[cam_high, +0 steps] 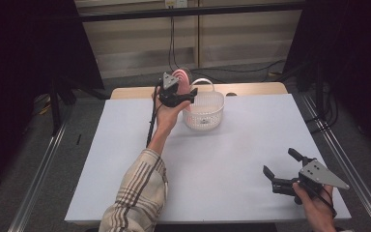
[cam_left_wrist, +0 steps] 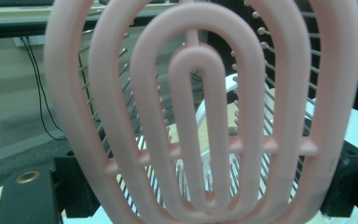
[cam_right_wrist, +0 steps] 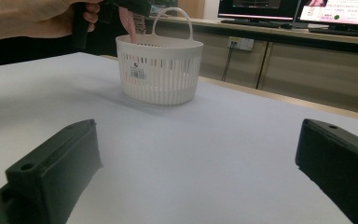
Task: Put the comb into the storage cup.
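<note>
Basket [cam_right_wrist: 161, 70] label, seemingly unreadable

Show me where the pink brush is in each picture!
High view: the pink brush is top centre, held up in the left tongs beside the white basket.
Left gripper view: it is huge, right up against the camera.
Right gripper view: a pink sliver at the top, above the basket's far rim.
Shared landmark: the white basket.

Left gripper [cam_high: 186, 93]: black body, grey three-cornered plate on top, black cable trailing down past wrist. Right gripper [cam_high: 281, 167]: same build, plate carried small dark holes. Jaw blocks were matte black with screw holes. Left sleeve [cam_high: 137, 193]: beige-brown plaid.
</note>
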### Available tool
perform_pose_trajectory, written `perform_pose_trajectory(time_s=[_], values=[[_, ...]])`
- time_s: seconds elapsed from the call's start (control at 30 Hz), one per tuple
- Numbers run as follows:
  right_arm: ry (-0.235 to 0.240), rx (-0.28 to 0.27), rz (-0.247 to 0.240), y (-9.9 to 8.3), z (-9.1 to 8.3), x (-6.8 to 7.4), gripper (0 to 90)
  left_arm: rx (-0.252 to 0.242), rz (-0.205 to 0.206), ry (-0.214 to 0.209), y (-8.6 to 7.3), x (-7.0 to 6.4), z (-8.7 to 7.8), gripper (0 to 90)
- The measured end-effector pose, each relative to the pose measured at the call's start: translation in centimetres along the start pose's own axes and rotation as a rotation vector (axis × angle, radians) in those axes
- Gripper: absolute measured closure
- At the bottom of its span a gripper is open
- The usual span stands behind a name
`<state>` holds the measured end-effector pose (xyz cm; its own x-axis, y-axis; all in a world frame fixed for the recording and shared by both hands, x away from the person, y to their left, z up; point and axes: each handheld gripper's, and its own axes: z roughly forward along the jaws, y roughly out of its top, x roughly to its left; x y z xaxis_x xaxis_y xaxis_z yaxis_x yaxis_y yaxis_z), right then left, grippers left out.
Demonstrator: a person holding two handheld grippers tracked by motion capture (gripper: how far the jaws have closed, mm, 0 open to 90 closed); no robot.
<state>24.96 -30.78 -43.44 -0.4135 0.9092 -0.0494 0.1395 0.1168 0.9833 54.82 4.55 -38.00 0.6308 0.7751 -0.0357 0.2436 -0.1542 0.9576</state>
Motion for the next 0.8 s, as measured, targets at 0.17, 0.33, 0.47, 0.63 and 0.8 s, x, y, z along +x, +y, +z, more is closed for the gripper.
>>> perform_pose_trajectory(time_s=[0.17,0.33,0.47,0.63,0.8], values=[[0.001,-0.001,0.002,0.0,0.0,0.0,0.0,0.009,0.007,-0.008,0.1,0.2,-0.3,14.5],[-0.001,0.001,0.000,0.0,0.0,0.0,0.0,0.012,0.007,-0.009,0.2,0.7,-0.6,13.6],[-0.002,0.005,0.001,0.0,0.1,0.0,0.0,0.021,0.018,-0.016,0.2,0.8,-0.9,13.0],[0.003,0.003,-0.003,0.0,0.1,0.0,0.0,-0.006,0.002,-0.033,0.5,0.9,-1.3,11.8],[0.001,0.008,-0.002,-0.1,0.2,0.0,0.0,0.001,0.029,-0.025,1.1,0.9,-2.0,10.7]])
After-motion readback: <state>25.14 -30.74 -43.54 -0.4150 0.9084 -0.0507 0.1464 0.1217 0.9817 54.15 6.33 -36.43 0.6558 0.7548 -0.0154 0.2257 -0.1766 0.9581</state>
